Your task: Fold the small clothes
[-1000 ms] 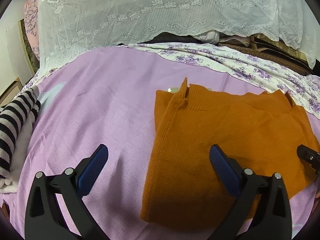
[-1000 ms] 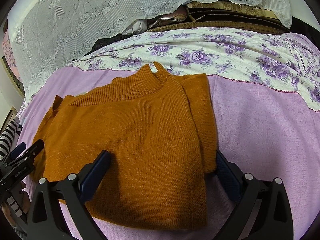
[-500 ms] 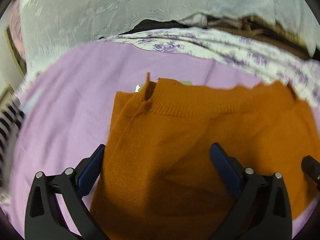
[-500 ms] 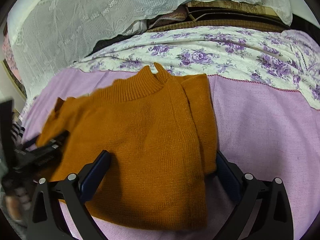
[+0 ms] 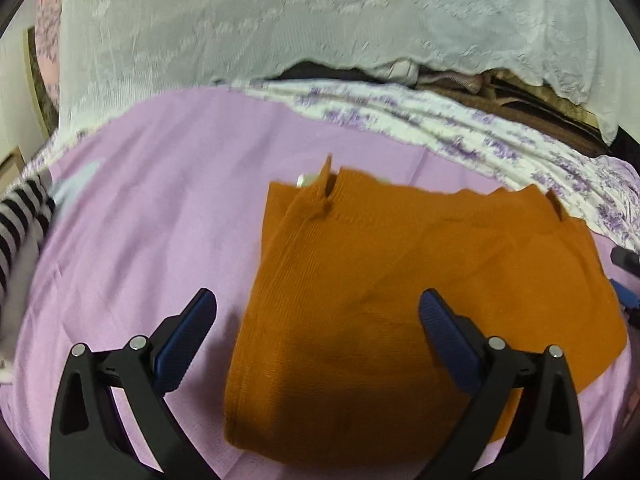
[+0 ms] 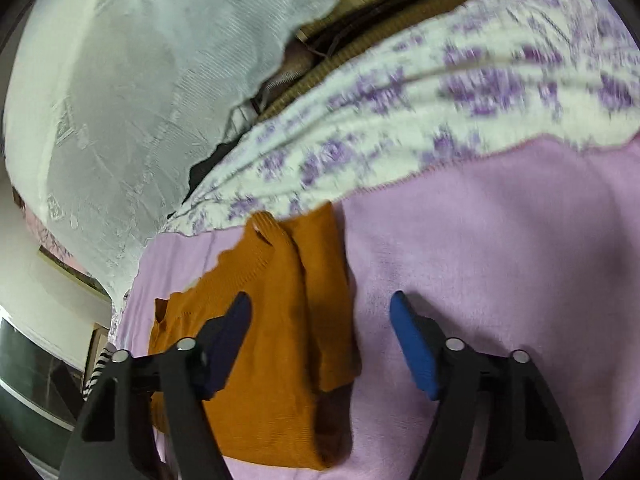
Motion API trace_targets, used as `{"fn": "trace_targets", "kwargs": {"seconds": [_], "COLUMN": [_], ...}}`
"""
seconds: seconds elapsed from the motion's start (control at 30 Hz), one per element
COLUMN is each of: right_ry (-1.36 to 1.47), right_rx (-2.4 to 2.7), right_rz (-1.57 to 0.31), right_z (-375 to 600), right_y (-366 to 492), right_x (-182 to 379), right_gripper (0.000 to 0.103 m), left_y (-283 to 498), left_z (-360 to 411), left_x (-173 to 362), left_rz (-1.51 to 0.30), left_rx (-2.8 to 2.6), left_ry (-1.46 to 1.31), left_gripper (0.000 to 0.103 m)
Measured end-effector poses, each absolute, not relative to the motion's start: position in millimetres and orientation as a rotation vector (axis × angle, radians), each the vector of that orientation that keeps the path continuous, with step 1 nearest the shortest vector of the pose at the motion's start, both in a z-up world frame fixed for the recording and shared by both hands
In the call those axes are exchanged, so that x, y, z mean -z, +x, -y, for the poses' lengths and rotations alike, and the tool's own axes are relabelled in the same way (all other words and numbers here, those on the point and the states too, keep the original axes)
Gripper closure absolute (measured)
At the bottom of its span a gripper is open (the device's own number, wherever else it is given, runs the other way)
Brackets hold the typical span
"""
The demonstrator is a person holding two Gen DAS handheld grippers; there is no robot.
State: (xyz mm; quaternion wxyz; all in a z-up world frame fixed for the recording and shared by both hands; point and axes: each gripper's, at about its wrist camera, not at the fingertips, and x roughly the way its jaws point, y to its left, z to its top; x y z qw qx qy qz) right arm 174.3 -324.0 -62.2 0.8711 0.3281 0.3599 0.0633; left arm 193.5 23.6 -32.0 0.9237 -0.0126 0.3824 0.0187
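An orange knit sweater point(image 5: 400, 292) lies folded flat on the lilac bedspread point(image 5: 160, 200), collar toward the far side. My left gripper point(image 5: 316, 320) is open and empty, hovering over the sweater's near left edge. In the right wrist view the sweater point(image 6: 272, 360) sits at lower left. My right gripper point(image 6: 320, 328) is open and empty, straddling the sweater's right folded edge, tilted to the right. The right gripper's tip shows at the right edge of the left wrist view point(image 5: 624, 260).
A floral sheet point(image 5: 460, 136) lies beyond the sweater, with a white lace cover point(image 5: 280, 20) over stacked bedding behind it. A black-and-white striped garment point(image 5: 20, 220) lies at the left edge. The lilac spread continues to the right point(image 6: 500, 260).
My left gripper moved right over the sweater, then drew back left. My right gripper swung right and tilted, so the sweater slid to the lower left of its view.
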Motion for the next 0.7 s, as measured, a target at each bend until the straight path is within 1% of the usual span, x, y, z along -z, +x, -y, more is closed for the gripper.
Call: {"fn": "trace_targets", "kwargs": {"seconds": [0.23, 0.3, 0.33, 0.37, 0.43, 0.5, 0.6, 0.67, 0.7], "right_ry": [0.662, 0.64, 0.625, 0.616, 0.625, 0.619, 0.683, 0.747, 0.763], "right_rx": [-0.132, -0.143, -0.148, -0.161, -0.219, -0.225, -0.23, -0.226, -0.232], "right_rz": [-0.766, -0.766, -0.767, -0.769, -0.784, -0.783, -0.779, -0.789, -0.79], "right_z": [320.3, 316.6, 313.2, 309.8, 302.1, 300.5, 311.1, 321.3, 323.0], "right_y": [179.6, 179.2, 181.4, 182.6, 187.1, 188.0, 190.9, 197.1, 199.0], "right_x": [65.5, 65.1, 64.9, 64.9, 67.2, 66.7, 71.7, 80.2, 81.9], "right_gripper": [0.032, 0.033, 0.036, 0.044, 0.053, 0.053, 0.054, 0.063, 0.063], "left_y": [196.2, 195.6, 196.0, 196.4, 197.3, 196.9, 196.8, 197.0, 197.2], "left_z": [-26.8, -26.8, -27.0, -27.2, -26.8, -26.1, -25.5, -25.4, -25.5], "left_x": [38.3, 40.2, 40.8, 41.3, 41.7, 42.0, 41.8, 42.0, 42.2], "left_rz": [-0.815, -0.821, -0.823, -0.825, -0.826, -0.824, -0.819, -0.821, -0.822], "left_rx": [-0.031, -0.031, -0.03, -0.03, -0.033, -0.036, -0.038, -0.038, -0.039], "left_ry": [-0.053, -0.053, -0.054, -0.055, -0.054, -0.051, -0.047, -0.048, -0.048], "left_gripper": [0.004, 0.004, 0.004, 0.004, 0.004, 0.004, 0.004, 0.004, 0.004]}}
